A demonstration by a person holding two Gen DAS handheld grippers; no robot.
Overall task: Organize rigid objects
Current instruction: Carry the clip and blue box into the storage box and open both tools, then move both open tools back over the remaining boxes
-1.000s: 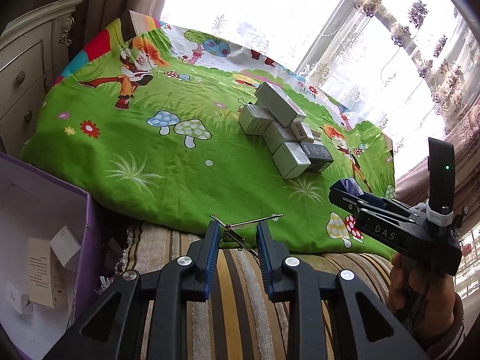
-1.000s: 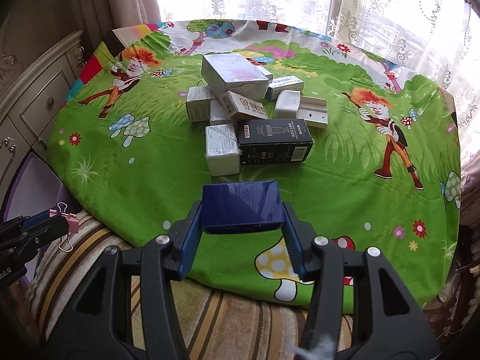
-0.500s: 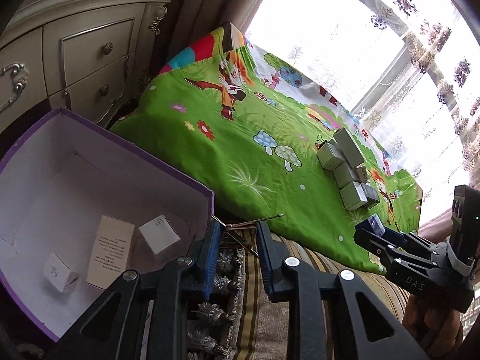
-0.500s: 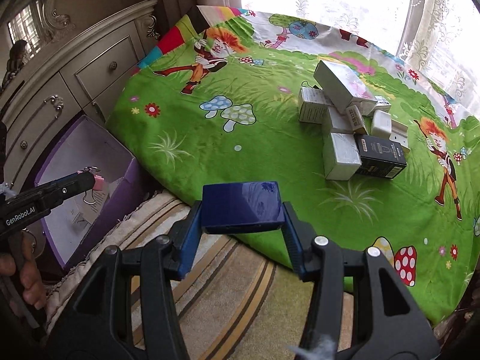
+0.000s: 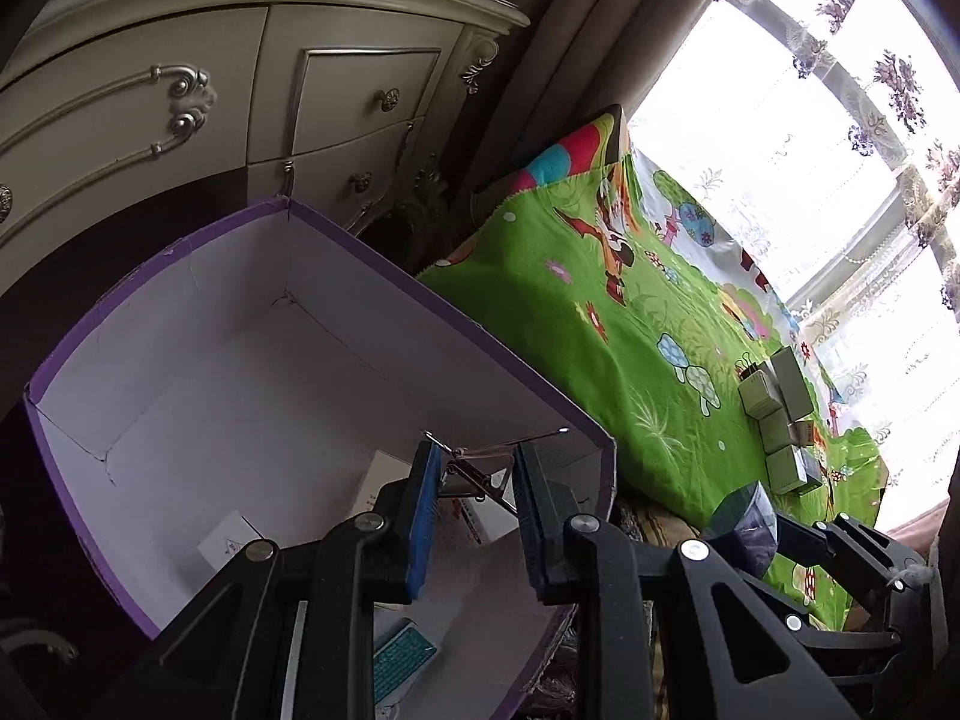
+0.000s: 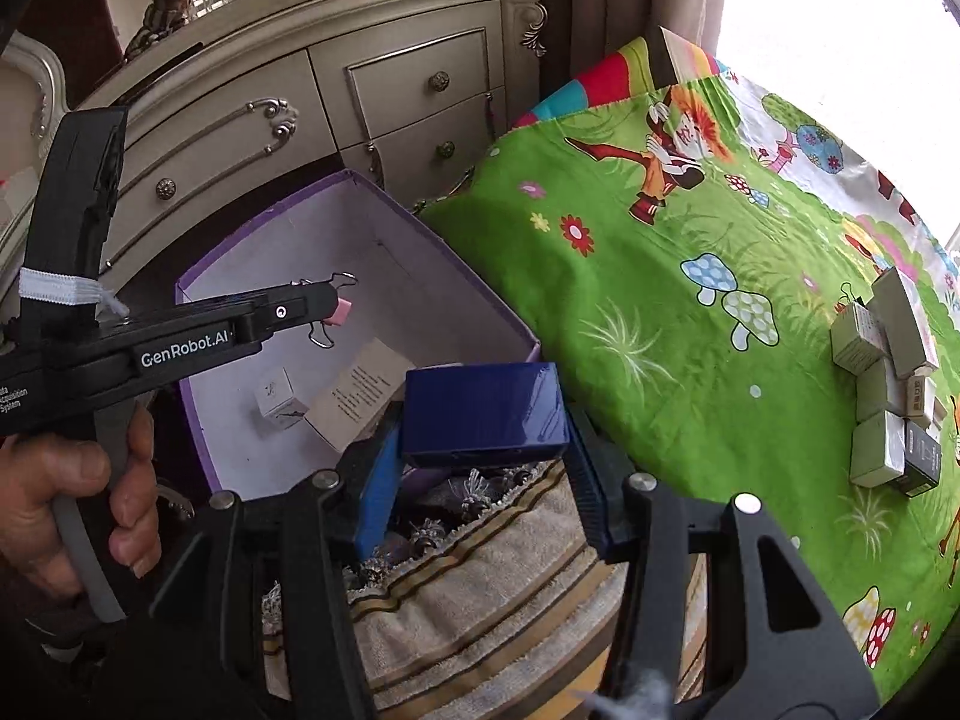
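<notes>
Bedroom corner w/ a cream carved dresser point(image 6: 360, 102) along the back wall, curtains and a bright window to the right. In front of it a bed under a green cartoon sheet point(image 6: 690, 324) printed w/ mushrooms and figures; a striped towel point(image 6: 480, 570) w/ fringe lies over the near edge.

Beside the bed, below the dresser, sits an open purple box point(image 5: 336, 264) w/ a white inside. On its floor: a small white cube carton point(image 6: 275, 401), a flat pale carton w/ printed text point(image 6: 354, 396), and, seen from the left wrist cam, a teal-patterned item point(image 5: 403, 660) near the near wall.

Left tool point(image 5: 474, 474) is over the box opening, pads close together and clamped on a pink binder clip point(image 6: 339, 310); the clip's wire handles stick out past the tips. A hand point(image 6: 66, 504) grips that tool's handle.

Right tool point(image 6: 480, 468) is clamped on a glossy dark blue box point(image 6: 483, 408), held by its two sides, at the bed edge just beside the purple box's near corner, above the towel fringe.

Well apart, far right on the sheet, a cluster of small cartons point(image 6: 888, 372) lies touching: several pale ones plus one dark one point(image 6: 921, 462) at the near end.
</notes>
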